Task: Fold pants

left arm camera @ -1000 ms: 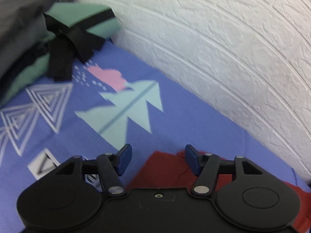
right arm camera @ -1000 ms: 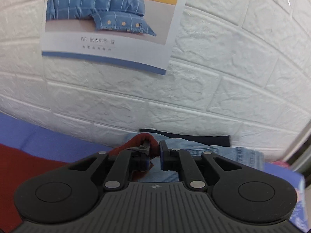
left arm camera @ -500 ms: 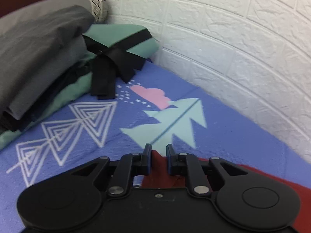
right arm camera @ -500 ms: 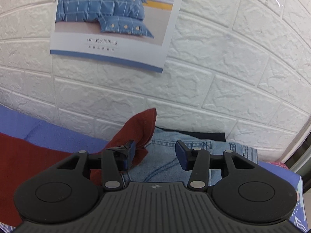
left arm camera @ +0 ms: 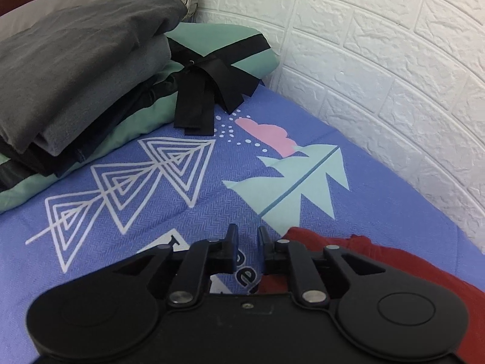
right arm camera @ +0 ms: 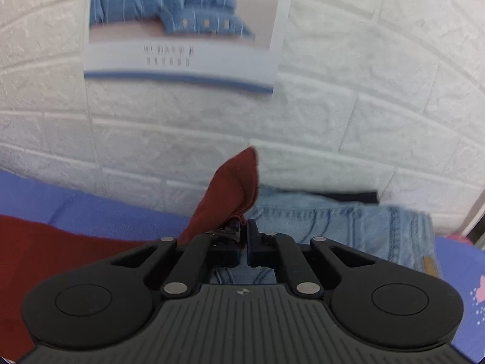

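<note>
The red pants [left arm camera: 379, 261] are spread on a blue patterned bedsheet [left arm camera: 182, 188] beside a white brick wall [left arm camera: 379, 60]. In the left wrist view their near edge is seen just under and to the right of the left gripper [left arm camera: 247, 239], whose jaws are drawn almost together with a narrow gap left between them; only the sheet is seen through that gap, and no cloth appears to be held, though the tips are partly hidden by the gripper body. Farther off, a stack of folded grey clothes [left arm camera: 75, 60] is laid on a green folded item [left arm camera: 212, 42] tied with a black ribbon [left arm camera: 206, 88].

In the right wrist view, a corner of the pants [right arm camera: 233, 188] is lifted off the bed and stands up as a peak against the wall, with the cloth pinched between the nearly closed jaws of the right gripper [right arm camera: 244, 230]. The rest of the red cloth is seen lying to the left. Behind the gripper, folded blue jeans [right arm camera: 348, 221] are laid against the wall, on top of something dark. A bedding poster [right arm camera: 185, 27] is fixed to the wall above; it is blurred.
</note>
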